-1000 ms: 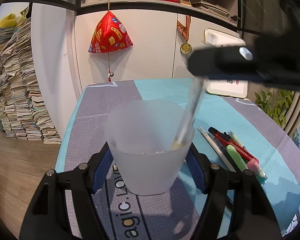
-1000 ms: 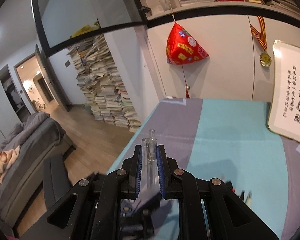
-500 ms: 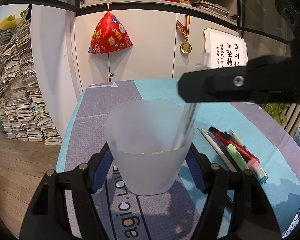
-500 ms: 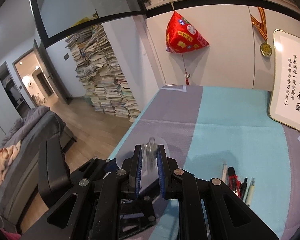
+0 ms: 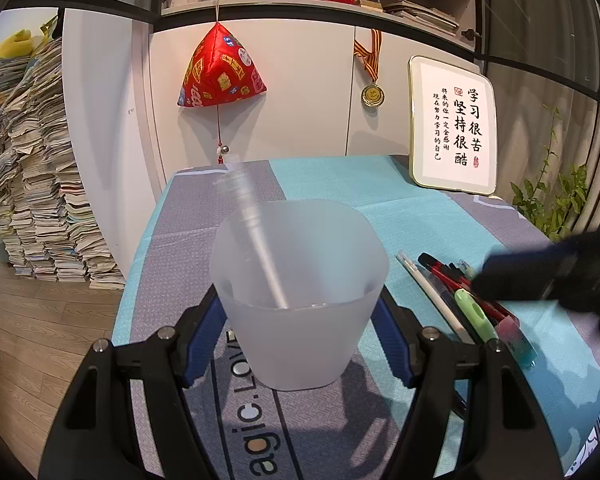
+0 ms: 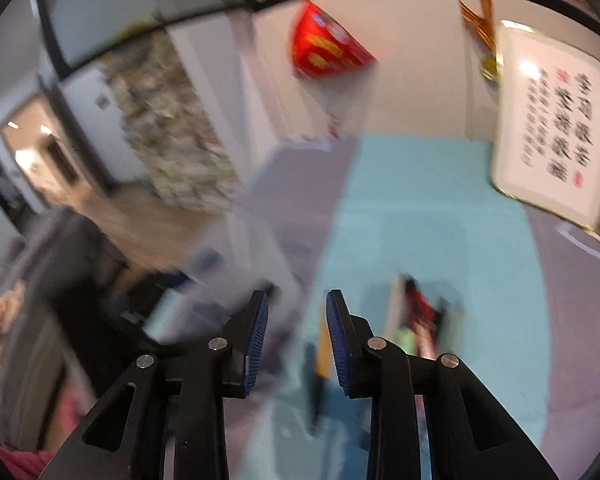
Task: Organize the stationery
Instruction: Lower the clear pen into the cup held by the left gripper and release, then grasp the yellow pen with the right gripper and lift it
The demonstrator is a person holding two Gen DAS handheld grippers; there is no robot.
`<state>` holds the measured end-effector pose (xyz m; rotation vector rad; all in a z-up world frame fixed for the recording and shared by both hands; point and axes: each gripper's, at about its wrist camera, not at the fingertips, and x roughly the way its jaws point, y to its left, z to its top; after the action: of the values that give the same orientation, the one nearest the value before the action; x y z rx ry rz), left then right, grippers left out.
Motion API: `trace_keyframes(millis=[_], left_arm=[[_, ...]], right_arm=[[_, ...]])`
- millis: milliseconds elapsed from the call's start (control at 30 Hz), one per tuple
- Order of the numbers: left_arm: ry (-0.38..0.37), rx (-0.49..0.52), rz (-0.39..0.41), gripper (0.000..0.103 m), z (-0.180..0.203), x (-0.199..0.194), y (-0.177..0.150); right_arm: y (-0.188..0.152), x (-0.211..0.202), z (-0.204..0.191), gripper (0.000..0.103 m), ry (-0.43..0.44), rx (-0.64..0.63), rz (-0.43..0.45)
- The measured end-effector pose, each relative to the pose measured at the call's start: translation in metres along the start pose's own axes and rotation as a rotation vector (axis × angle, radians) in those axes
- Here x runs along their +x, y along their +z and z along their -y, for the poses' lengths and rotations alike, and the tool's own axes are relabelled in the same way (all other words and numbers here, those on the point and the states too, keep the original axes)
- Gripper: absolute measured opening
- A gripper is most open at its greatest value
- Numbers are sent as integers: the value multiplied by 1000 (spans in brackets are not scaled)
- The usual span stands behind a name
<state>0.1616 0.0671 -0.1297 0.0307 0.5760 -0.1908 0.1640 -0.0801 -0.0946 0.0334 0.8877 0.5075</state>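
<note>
My left gripper [image 5: 300, 312] is shut on a frosted white plastic cup [image 5: 300, 300] that stands on the table mat. A clear pen [image 5: 256, 236] leans inside the cup, its top tilted to the back left. To the right of the cup lies a row of pens [image 5: 468, 304]: a white one, red ones, a green one. My right gripper [image 6: 296, 332] is open and empty; its view is blurred, with the pens [image 6: 416, 320] showing below it. In the left wrist view it appears as a dark blurred shape [image 5: 552, 276] over the pens.
The teal and grey mat [image 5: 400, 208] covers the table. A framed calligraphy board [image 5: 452, 128] leans on the wall at the back right. A plant [image 5: 556, 200] stands at the right edge. Stacked papers [image 5: 32, 184] sit on the floor to the left.
My right gripper has opened and let the clear pen go into the cup. It has moved off to the right, over the row of pens. The left gripper and cup have not moved.
</note>
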Motion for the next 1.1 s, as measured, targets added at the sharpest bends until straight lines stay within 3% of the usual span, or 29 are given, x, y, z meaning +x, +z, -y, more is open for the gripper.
trace_keyframes(millis=[167,533,633,700,767,1000,1100], left_arm=[[-1,-1,0,69,0,0,0],[4,1,8,69,-1,-1,-1],[3,2,9,69,-1,-1,-1],[3,1,8,69,-1,-1,-1],[3,-1,7,69,-1,-1,-1],[6,4,9,69,0,-1,-2],[4,4,11,69,0,-2,-2]], right_arm=[[-9,38,9,30,-4,19,-129],[-12,72,-2,31,-57,-78,-195],[-12,75,-7,30,-93,-127,-180],[-13,75,-7,15,-124,-138,-179],[-15,70,1,12,-128,-99,-198],[-30,50,12,12,-91,-66,-266],[-25,53,11,14,-118,-74,-256]])
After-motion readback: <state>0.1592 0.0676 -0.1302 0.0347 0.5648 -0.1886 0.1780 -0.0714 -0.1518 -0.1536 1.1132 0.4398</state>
